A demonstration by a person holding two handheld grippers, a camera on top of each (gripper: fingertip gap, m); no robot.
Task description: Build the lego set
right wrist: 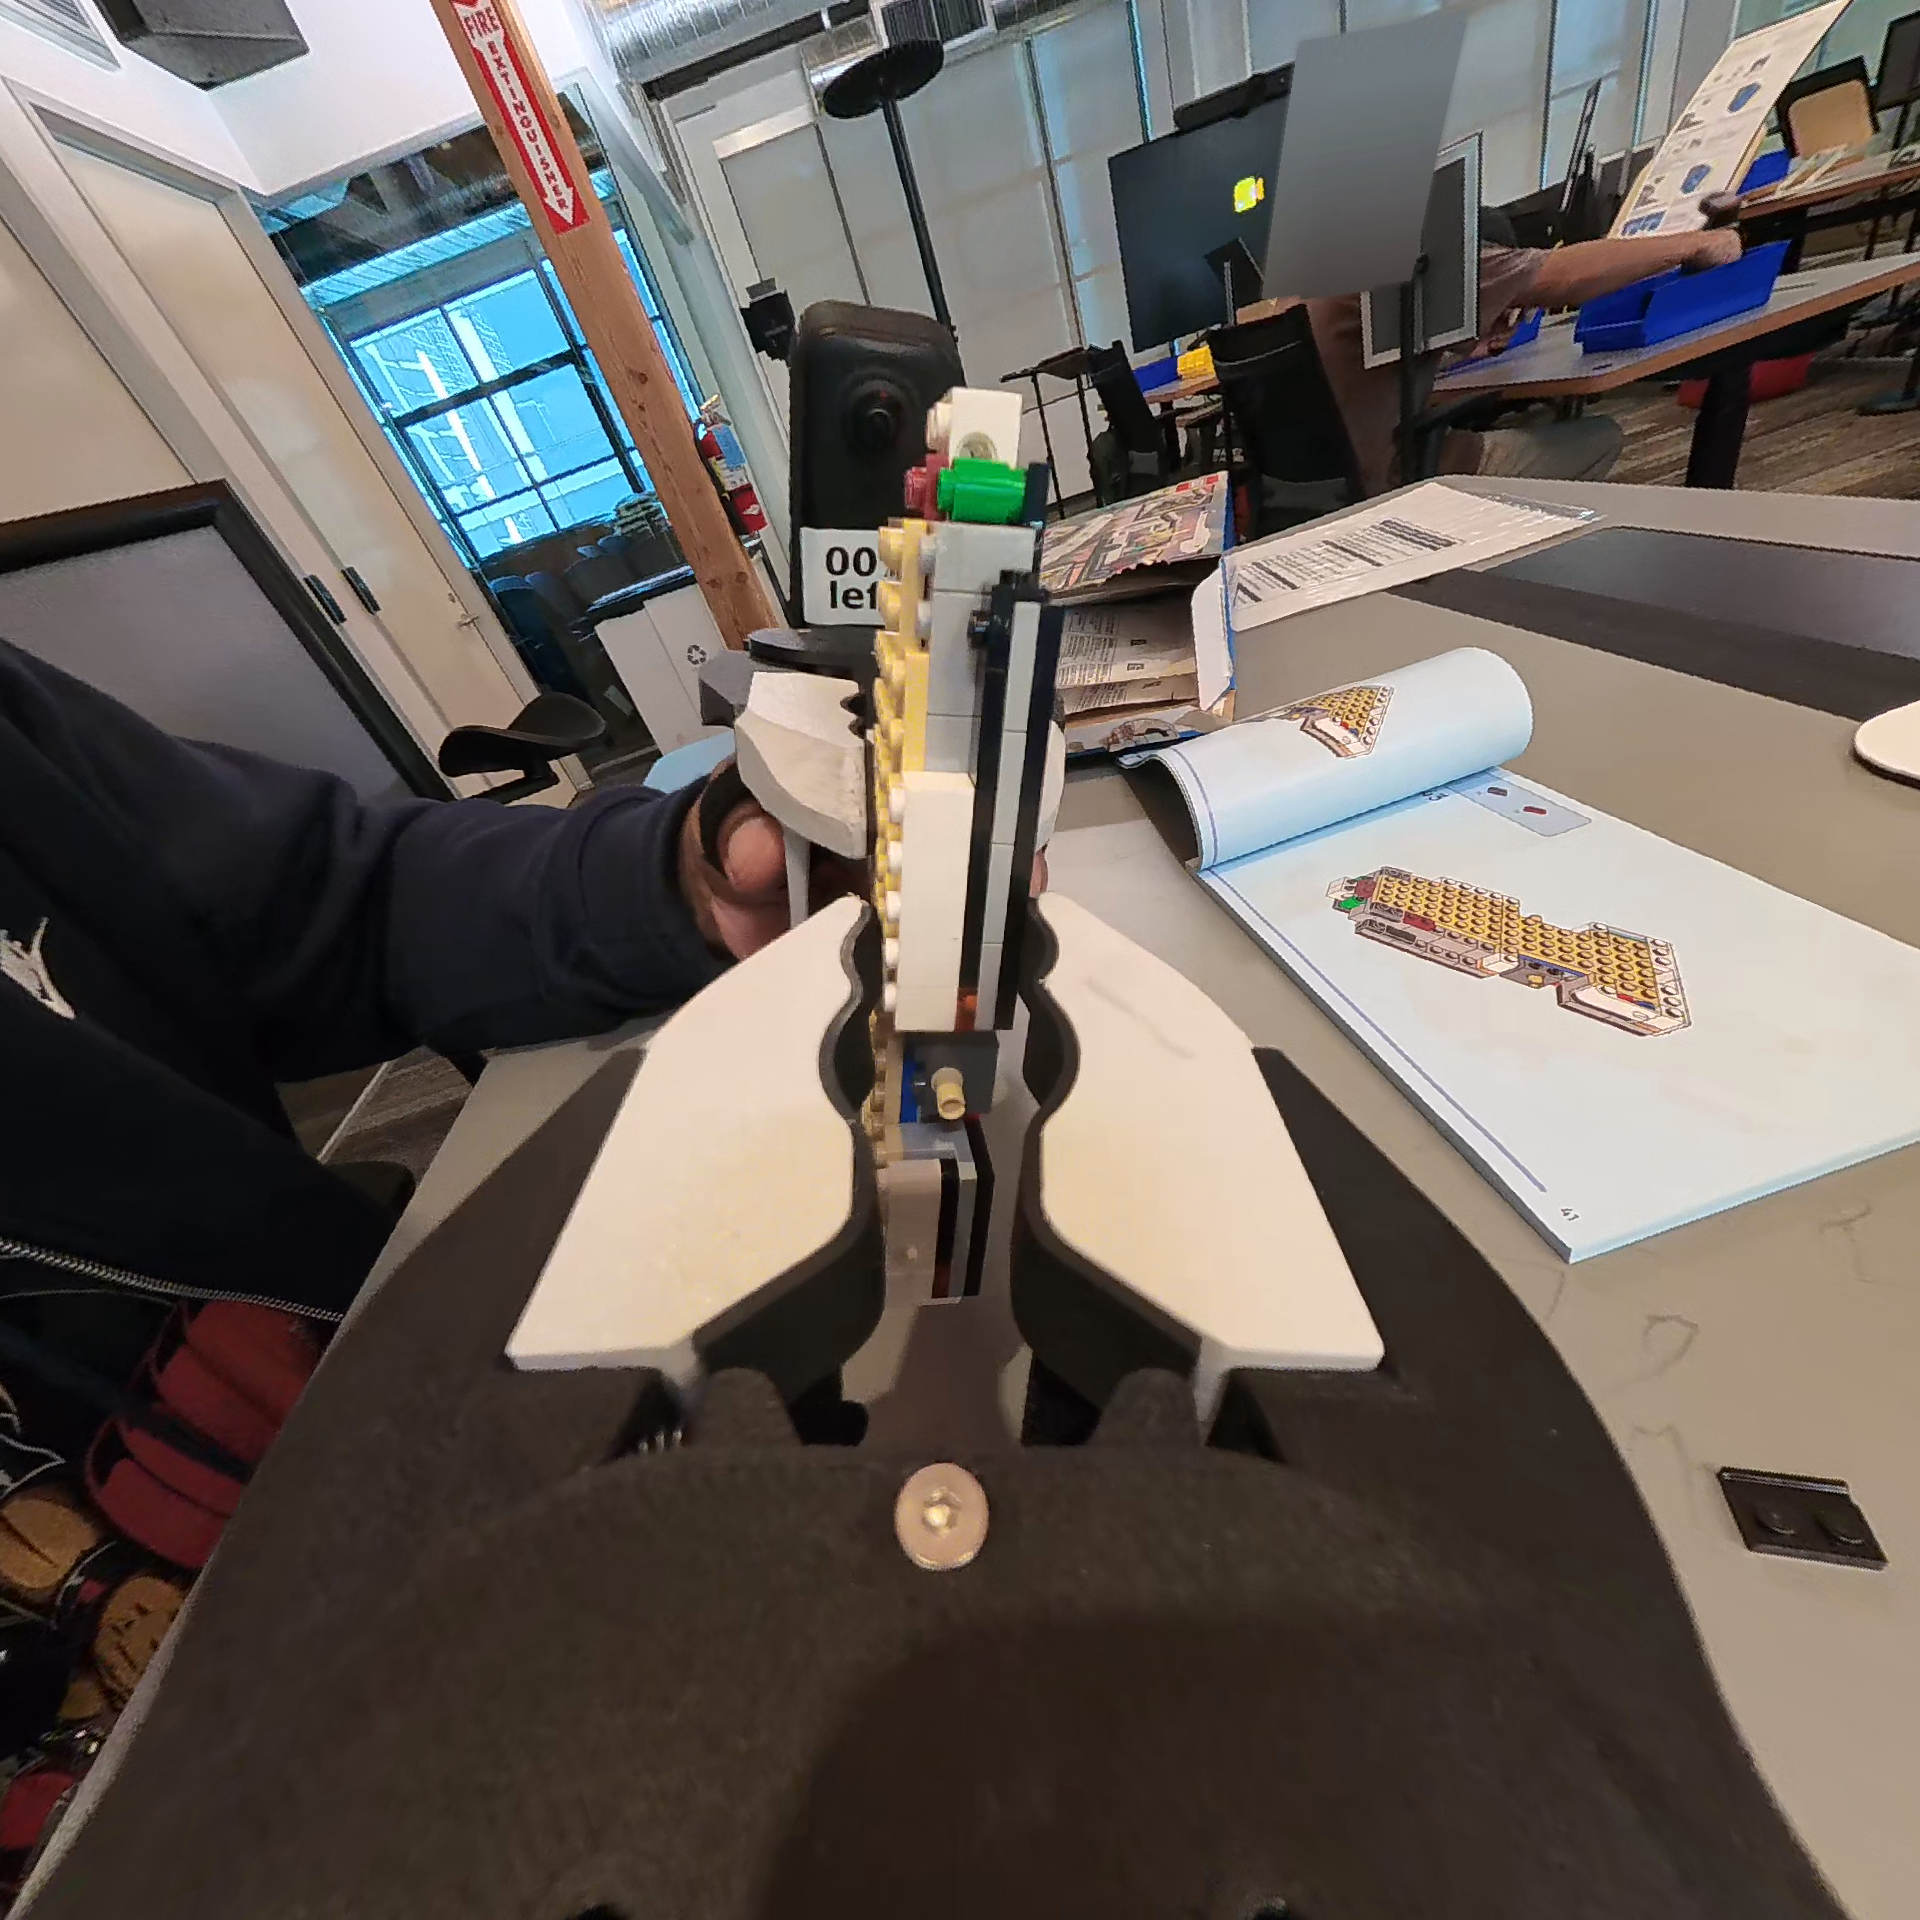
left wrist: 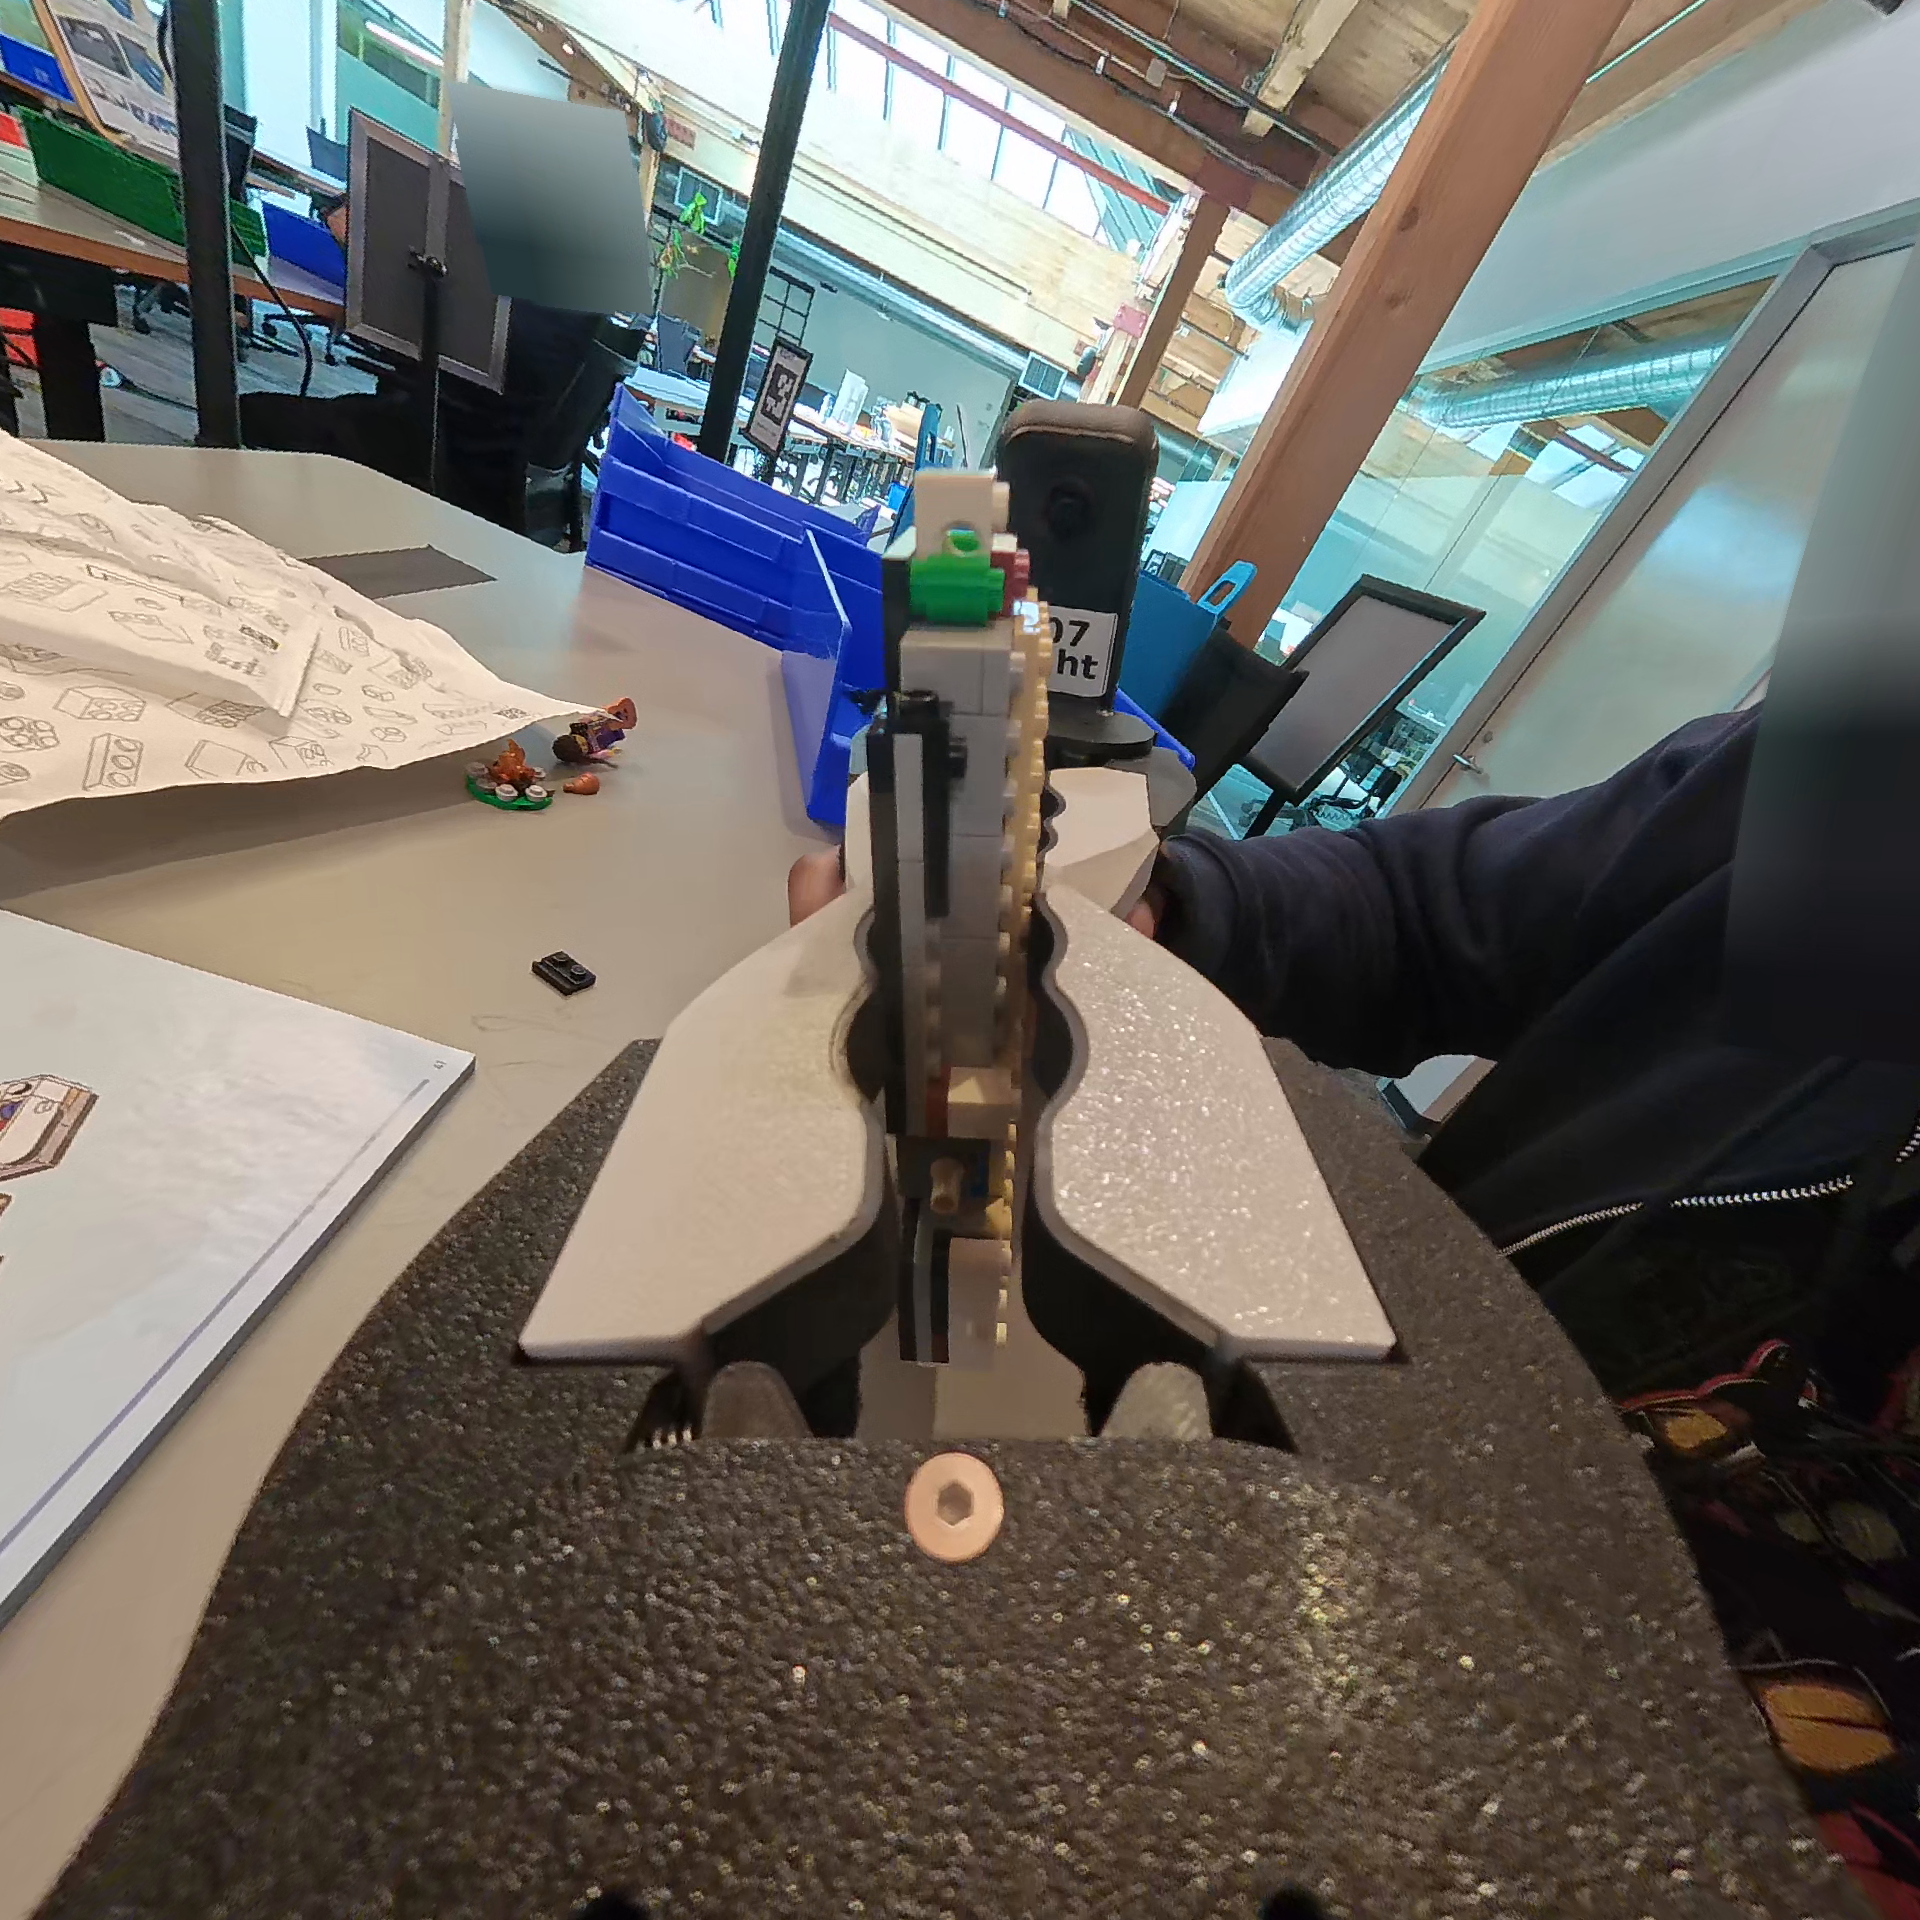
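- Squarely between both claws: the left claw (left wrist: 951, 883) and the right claw (right wrist: 951, 935) each pinch the same brick model (left wrist: 961, 831), their pads pressed against its two flat faces.
- Held edge-on, the model is a slim slab of grey, black and tan studded plates; its long axis runs straight from one claw to the other, with a white block and a green piece (right wrist: 982, 488) at its upper edge.
- Opposed head-on, the claws face each other, each gripping one end, so neither is nearer than the other; the slab hangs in the air above the near edge of the bench (left wrist: 416, 904).
- Behind each claw, a person's hand and dark sleeve (right wrist: 364, 883) show.
- On the bench lie an open instruction booklet (right wrist: 1455, 1039), a small black plate (left wrist: 564, 974) loose beside it, a little green-based figure set (left wrist: 509, 779) and a printed paper bag (left wrist: 156, 665).
- Farther back, blue bins (left wrist: 717, 540) sit along the far edge of the bench.
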